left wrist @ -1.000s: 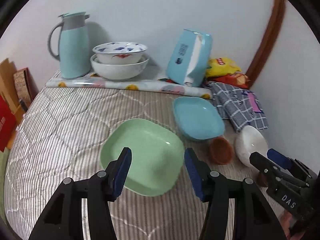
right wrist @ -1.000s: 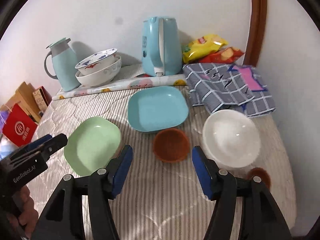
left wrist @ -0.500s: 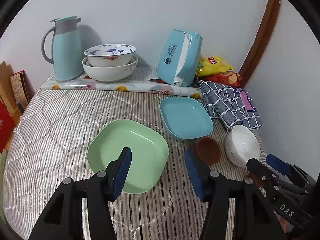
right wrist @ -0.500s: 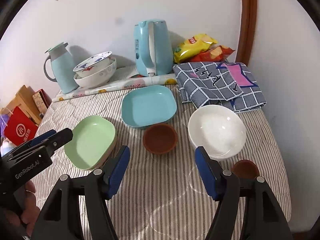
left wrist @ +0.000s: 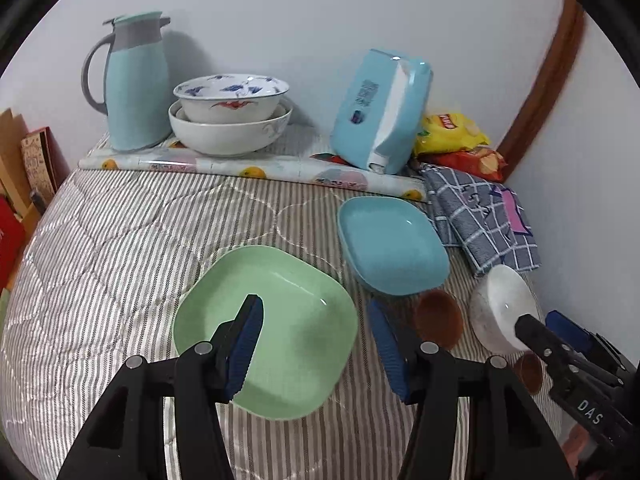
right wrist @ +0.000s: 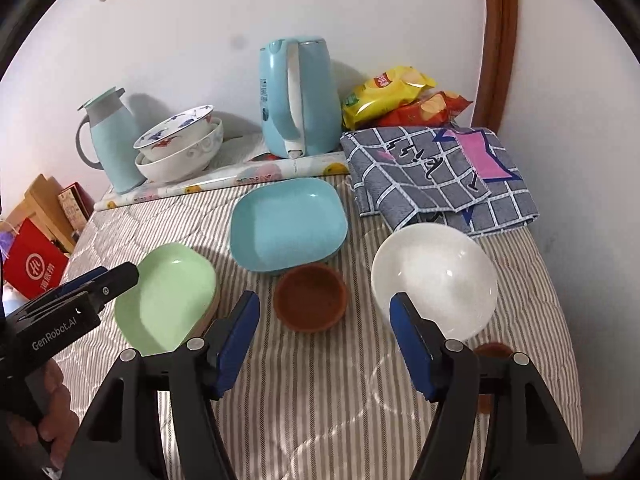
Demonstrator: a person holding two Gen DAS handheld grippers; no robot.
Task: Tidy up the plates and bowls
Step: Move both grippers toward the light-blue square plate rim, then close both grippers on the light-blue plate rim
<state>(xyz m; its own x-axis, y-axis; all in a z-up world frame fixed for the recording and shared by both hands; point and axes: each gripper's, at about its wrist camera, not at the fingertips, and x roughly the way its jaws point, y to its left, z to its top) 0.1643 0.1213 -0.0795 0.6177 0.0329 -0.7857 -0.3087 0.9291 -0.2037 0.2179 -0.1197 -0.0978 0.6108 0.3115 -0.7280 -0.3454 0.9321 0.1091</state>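
We see the green plate [left wrist: 276, 332] lying flat on the striped bed [left wrist: 120, 248], near and left of the blue plate [left wrist: 394, 246]. Just near the blue plate sits a brown bowl [right wrist: 311, 297], with the white bowl [right wrist: 434, 278] to its right and a smaller brown cup [left wrist: 529, 372] nearer still, partly hidden. Our left claw [left wrist: 316, 344] hangs over the green plate, jaws partly apart with nothing between the pads. Our right claw [right wrist: 325, 344] stands with jaws spread wide, empty, over the bedding just near the brown bowl; the earlier views show them slightly narrower. Far back, two patterned bowls [left wrist: 231, 114] are stacked between a thermos jug [left wrist: 132, 84] and a blue kettle [right wrist: 298, 98], with snack bags [right wrist: 400, 98] and a checked cloth [right wrist: 440, 172] to the right.
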